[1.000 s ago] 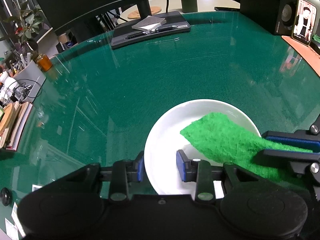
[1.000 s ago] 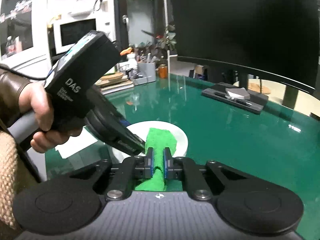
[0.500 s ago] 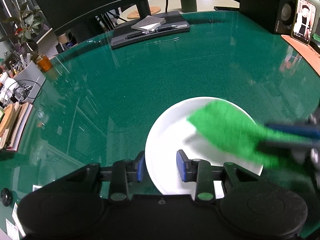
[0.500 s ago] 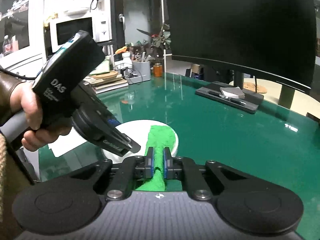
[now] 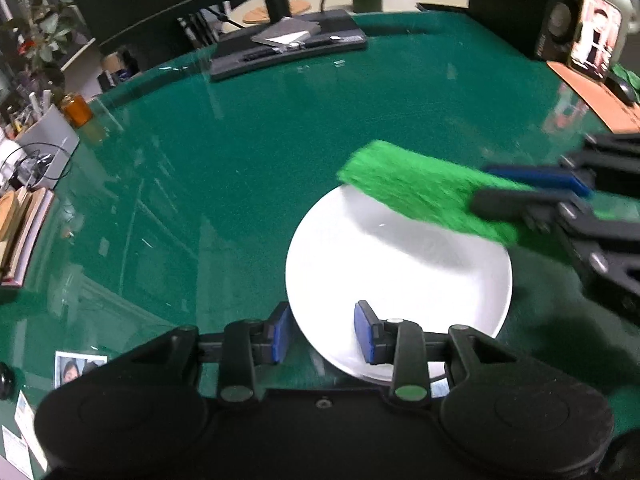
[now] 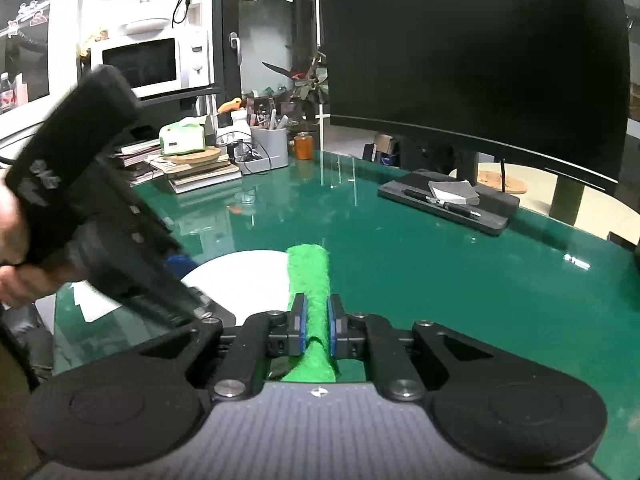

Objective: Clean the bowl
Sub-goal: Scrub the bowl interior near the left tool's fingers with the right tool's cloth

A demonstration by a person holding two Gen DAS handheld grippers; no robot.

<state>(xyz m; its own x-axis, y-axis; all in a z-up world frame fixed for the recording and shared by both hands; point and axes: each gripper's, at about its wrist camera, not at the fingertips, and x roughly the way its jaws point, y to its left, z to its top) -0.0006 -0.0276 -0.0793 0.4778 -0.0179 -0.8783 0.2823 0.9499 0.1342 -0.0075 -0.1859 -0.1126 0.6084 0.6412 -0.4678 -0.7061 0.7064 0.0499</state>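
The green scouring pad (image 5: 416, 196) has swung to the bowl (image 5: 400, 264)'s far rim, clamped in the right gripper (image 6: 316, 322). The left gripper (image 5: 322, 334) has just been opening, straddling the near rim loosely. Re-grip before scrubbing.

From my remote seat I see a glossy green counter (image 6: 440, 280) under a large dark monitor (image 6: 472, 52). A flat black tray (image 6: 448, 202) near its stand carries a pen (image 6: 440, 202) and a grey notepad (image 6: 454, 192). At the far corner stand an orange jar (image 6: 303, 146), a grey desk organiser (image 6: 266, 148), stacked books (image 6: 200, 174) and a green tissue pack (image 6: 182, 140). A white microwave (image 6: 152, 65) sits behind; a potted plant (image 6: 310, 84) stands by the door
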